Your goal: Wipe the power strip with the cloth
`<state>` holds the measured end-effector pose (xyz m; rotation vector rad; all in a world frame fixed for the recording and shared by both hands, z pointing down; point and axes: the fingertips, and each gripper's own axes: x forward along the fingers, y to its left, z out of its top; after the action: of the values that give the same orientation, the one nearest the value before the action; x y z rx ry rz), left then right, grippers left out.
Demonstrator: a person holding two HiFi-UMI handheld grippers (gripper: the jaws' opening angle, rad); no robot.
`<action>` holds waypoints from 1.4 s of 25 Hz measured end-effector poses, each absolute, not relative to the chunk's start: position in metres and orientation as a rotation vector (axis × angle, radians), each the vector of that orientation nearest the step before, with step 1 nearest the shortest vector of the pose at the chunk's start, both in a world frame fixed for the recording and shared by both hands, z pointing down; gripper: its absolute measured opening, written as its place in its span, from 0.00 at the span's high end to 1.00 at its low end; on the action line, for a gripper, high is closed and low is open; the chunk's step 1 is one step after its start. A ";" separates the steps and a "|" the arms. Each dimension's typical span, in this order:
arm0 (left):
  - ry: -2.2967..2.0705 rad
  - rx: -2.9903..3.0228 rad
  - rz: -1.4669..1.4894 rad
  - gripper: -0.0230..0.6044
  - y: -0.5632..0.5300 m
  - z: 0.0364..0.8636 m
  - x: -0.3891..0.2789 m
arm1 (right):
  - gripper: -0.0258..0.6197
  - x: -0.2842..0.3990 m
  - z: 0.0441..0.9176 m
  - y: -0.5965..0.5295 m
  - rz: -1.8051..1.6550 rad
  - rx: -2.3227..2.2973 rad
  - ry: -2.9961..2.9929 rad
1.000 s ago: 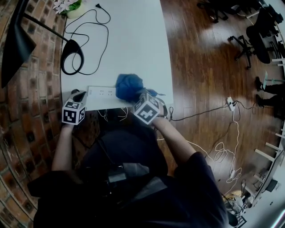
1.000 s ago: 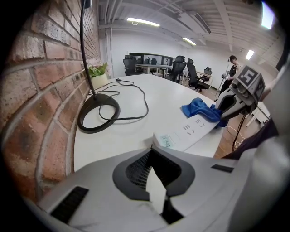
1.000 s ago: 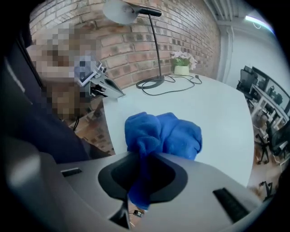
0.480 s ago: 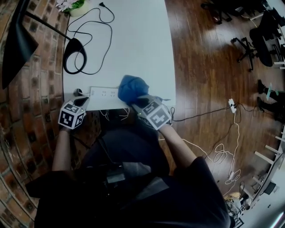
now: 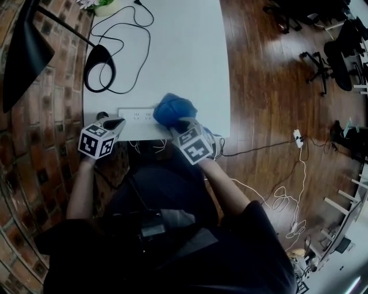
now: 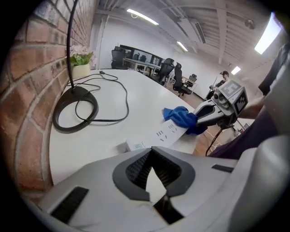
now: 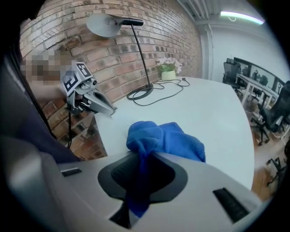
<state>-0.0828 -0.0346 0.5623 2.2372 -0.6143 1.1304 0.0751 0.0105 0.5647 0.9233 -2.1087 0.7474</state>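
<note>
At the near edge of the white table (image 5: 178, 51), the power strip (image 5: 137, 117) lies flat, its length running along that edge and its sockets facing up. Its right end is covered by the blue cloth (image 5: 173, 108), which sits bunched up on it.

I have the right gripper (image 5: 182, 123) clamped on the cloth. In the right gripper view a fold of blue fabric runs down between the two jaws and is pinched there, with the rest of the bundle spilling out ahead of the tips onto the table. The jaws stand only as far apart as the fabric holds them.

My left gripper (image 5: 118, 122) is closed, with nothing in it. In the left gripper view its jaws meet at the tips and only the white tabletop shows past them. The strip's left end lies just ahead of those tips, close, but I cannot tell whether they touch it. Both grippers point steeply down toward the table, one at each end of the strip.

Farther back on the table, well apart from the strip, a lamp's ring-shaped base (image 5: 100, 69) sits by the brick wall (image 5: 52, 120), and a black cord (image 5: 131, 35) loops across the surface. A small plant pot (image 5: 106, 7) stands at the far corner.
</note>
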 end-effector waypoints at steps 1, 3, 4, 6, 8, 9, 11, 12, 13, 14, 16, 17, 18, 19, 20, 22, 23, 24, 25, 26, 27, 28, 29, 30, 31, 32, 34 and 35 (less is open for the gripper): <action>-0.624 2.231 1.103 0.95 -0.036 0.562 -0.082 | 0.90 0.077 0.565 0.005 0.730 0.937 -2.102; -0.640 2.235 1.077 0.95 -0.038 0.561 -0.082 | 0.90 0.082 0.566 -0.006 0.696 0.950 -2.084; -0.643 2.240 1.073 0.95 -0.039 0.561 -0.081 | 0.90 0.084 0.566 -0.013 0.679 0.955 -2.075; -0.640 2.242 1.059 0.94 -0.042 0.561 -0.078 | 0.90 0.090 0.564 -0.027 0.648 0.970 -2.058; -0.630 2.236 1.036 0.95 -0.043 0.561 -0.077 | 0.90 0.095 0.558 -0.041 0.629 0.988 -2.049; -0.627 2.233 1.021 0.95 -0.043 0.561 -0.077 | 0.90 0.096 0.554 -0.047 0.624 0.989 -2.048; -0.630 2.230 0.986 0.95 -0.043 0.560 -0.077 | 0.90 0.095 0.549 -0.054 0.595 0.956 -2.039; -0.633 2.231 0.974 0.95 -0.043 0.560 -0.077 | 0.90 0.093 0.549 -0.056 0.553 0.933 -2.028; -0.635 2.235 0.970 0.95 -0.043 0.560 -0.077 | 0.90 0.091 0.549 -0.058 0.494 0.910 -2.011; -0.633 2.243 0.977 0.95 -0.043 0.560 -0.077 | 0.90 0.087 0.550 -0.060 0.433 0.887 -1.989; -0.617 2.261 1.013 0.95 -0.044 0.560 -0.076 | 0.90 0.080 0.555 -0.062 0.334 0.836 -1.938; -0.607 2.269 1.030 0.95 -0.044 0.560 -0.076 | 0.90 0.078 0.557 -0.062 0.295 0.808 -1.915; -0.600 2.274 1.039 0.95 -0.044 0.561 -0.076 | 0.91 0.076 0.558 -0.062 0.261 0.779 -1.896; -0.595 2.279 1.039 0.95 -0.043 0.561 -0.075 | 0.91 0.076 0.558 -0.062 0.232 0.749 -1.880; -0.593 2.280 1.030 0.95 -0.042 0.560 -0.075 | 0.91 0.076 0.559 -0.062 0.206 0.717 -1.867; -0.594 2.278 1.004 0.95 -0.042 0.560 -0.074 | 0.91 0.074 0.561 -0.061 0.158 0.656 -1.842; -0.593 2.278 0.994 0.95 -0.043 0.559 -0.074 | 0.91 0.072 0.561 -0.061 0.131 0.629 -1.832; -0.592 2.280 0.990 0.95 -0.043 0.559 -0.074 | 0.91 0.069 0.562 -0.061 0.102 0.606 -1.824; -0.592 2.284 0.991 0.94 -0.043 0.560 -0.074 | 0.91 0.065 0.562 -0.061 0.076 0.587 -1.822; -0.592 2.288 0.992 0.94 -0.044 0.561 -0.075 | 0.91 0.058 0.563 -0.061 0.060 0.572 -1.827; -0.593 2.290 0.993 0.95 -0.044 0.562 -0.075 | 0.91 0.051 0.564 -0.060 0.048 0.561 -1.833; -0.595 2.291 0.991 0.94 -0.044 0.562 -0.075 | 0.91 0.043 0.565 -0.059 0.037 0.551 -1.837; -0.598 2.291 0.988 0.95 -0.044 0.563 -0.075 | 0.91 0.036 0.566 -0.058 0.029 0.541 -1.844; -0.602 2.291 0.985 0.95 -0.044 0.562 -0.075 | 0.91 0.029 0.565 -0.057 0.029 0.533 -1.858; -0.607 2.291 0.981 0.95 -0.043 0.562 -0.075 | 0.91 0.022 0.565 -0.055 0.038 0.529 -1.880; -0.612 2.292 0.975 0.95 -0.043 0.561 -0.075 | 0.91 0.017 0.564 -0.054 0.051 0.531 -1.898; -0.620 2.297 0.964 0.95 -0.043 0.560 -0.075 | 0.91 0.013 0.563 -0.053 0.070 0.541 -1.903; -0.617 2.301 0.963 0.95 -0.043 0.560 -0.075 | 0.91 0.012 0.563 -0.052 0.088 0.546 -1.903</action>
<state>-0.0747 -0.0426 0.5600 2.3009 -0.6175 0.9628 0.0123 -0.0524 0.5633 0.5459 -1.9028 0.0880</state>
